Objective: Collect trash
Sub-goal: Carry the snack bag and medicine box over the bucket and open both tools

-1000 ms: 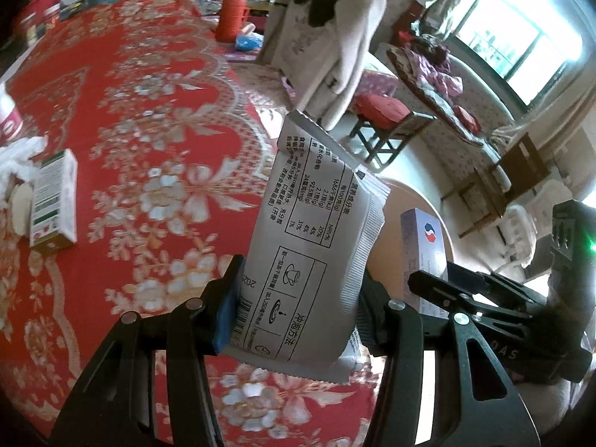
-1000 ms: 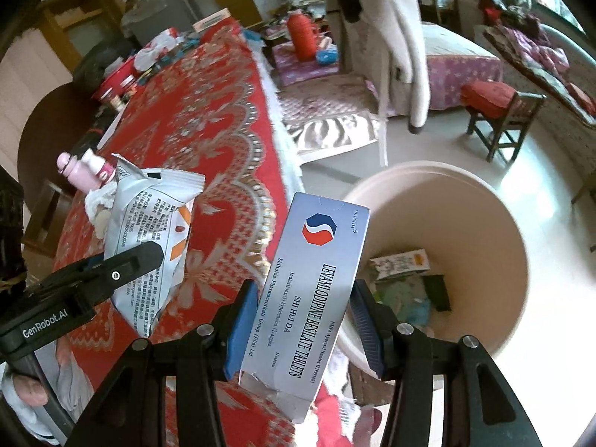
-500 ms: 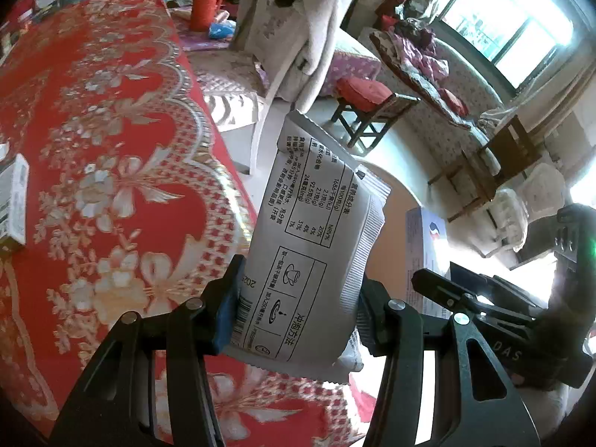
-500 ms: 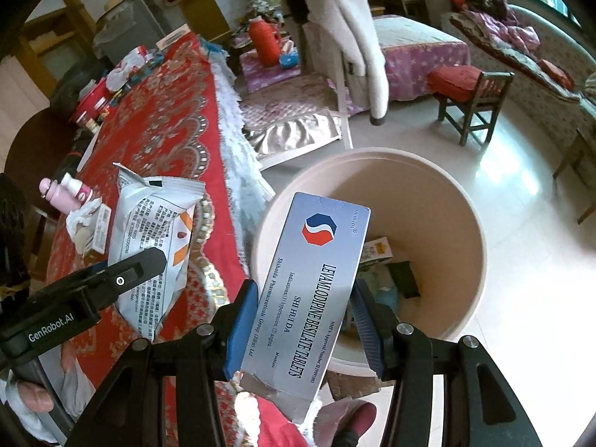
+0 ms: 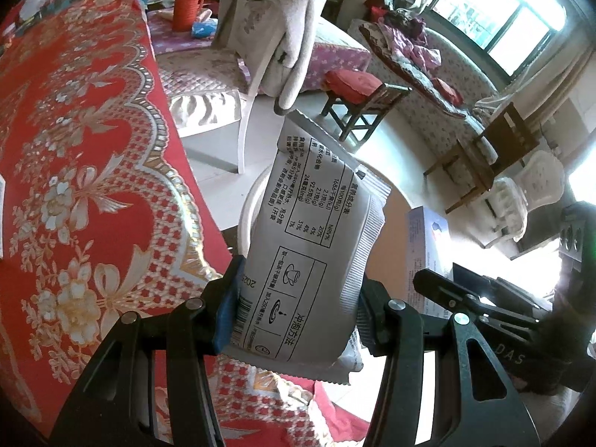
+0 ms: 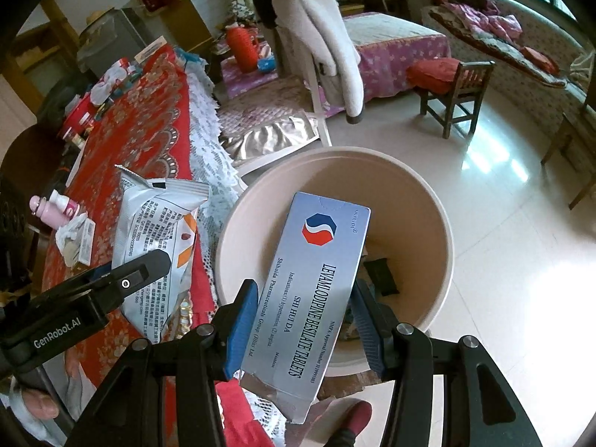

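My left gripper [image 5: 294,316] is shut on a silver food packet [image 5: 313,246] printed with black tables; it hangs past the table edge, partly over the beige bin rim [image 5: 247,205]. My right gripper [image 6: 303,320] is shut on a silver-blue tablet box [image 6: 316,290], held over the open beige bin [image 6: 428,201]. Dark and pale scraps [image 6: 380,275] lie at the bin's bottom. The right wrist view also shows the left gripper [image 6: 145,272] with its packet [image 6: 156,246] beside the bin. The tablet box [image 5: 426,249] appears at right in the left wrist view.
A red floral tablecloth [image 5: 74,149] covers the table left of the bin. On it lie a pink bottle [image 6: 56,208], crumpled tissue [image 6: 70,234] and clutter at the far end. A chair draped with a white coat [image 6: 324,37] and a wooden stool [image 6: 454,89] stand beyond.
Both grippers have carried their items off the table toward the bin; the bin now sits directly under the tablet box and closer to the packet. Both grips are unchanged.
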A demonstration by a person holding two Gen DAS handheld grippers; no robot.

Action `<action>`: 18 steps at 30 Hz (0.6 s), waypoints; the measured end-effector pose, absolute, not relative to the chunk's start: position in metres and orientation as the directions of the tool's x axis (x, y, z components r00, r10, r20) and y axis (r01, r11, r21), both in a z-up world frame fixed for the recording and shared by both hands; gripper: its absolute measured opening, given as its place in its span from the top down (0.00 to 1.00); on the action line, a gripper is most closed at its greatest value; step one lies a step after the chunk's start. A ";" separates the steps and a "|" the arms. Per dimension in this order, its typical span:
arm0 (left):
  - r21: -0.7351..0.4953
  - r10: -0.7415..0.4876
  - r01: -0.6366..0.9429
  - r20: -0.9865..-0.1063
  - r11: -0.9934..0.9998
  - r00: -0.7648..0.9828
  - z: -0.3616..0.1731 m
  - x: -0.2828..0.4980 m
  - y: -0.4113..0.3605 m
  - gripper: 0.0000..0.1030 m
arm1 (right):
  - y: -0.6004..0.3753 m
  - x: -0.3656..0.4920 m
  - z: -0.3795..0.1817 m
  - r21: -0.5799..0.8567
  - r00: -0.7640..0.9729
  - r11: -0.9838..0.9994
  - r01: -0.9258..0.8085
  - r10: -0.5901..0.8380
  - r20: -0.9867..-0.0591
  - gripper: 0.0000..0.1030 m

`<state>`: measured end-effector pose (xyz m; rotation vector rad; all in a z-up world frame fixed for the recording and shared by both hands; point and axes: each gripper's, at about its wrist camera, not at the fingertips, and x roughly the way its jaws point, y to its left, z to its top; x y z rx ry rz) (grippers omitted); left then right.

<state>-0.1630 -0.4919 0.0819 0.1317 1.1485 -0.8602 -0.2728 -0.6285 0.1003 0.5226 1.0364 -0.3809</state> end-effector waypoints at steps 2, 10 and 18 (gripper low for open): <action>-0.323 -0.529 0.657 -0.838 0.681 0.136 0.081 -0.165 -0.495 0.50 | -0.631 -0.274 0.100 0.228 0.462 0.814 0.534 -0.055 -0.885 0.52; -0.330 -0.526 0.651 -0.841 0.684 0.127 0.077 -0.168 -0.503 0.50 | -0.637 -0.277 0.099 0.221 0.453 0.813 0.539 -0.059 -0.889 0.52; -0.342 -0.527 0.645 -0.842 0.683 0.111 0.073 -0.169 -0.510 0.50 | -0.640 -0.277 0.098 0.224 0.453 0.809 0.543 -0.058 -0.890 0.52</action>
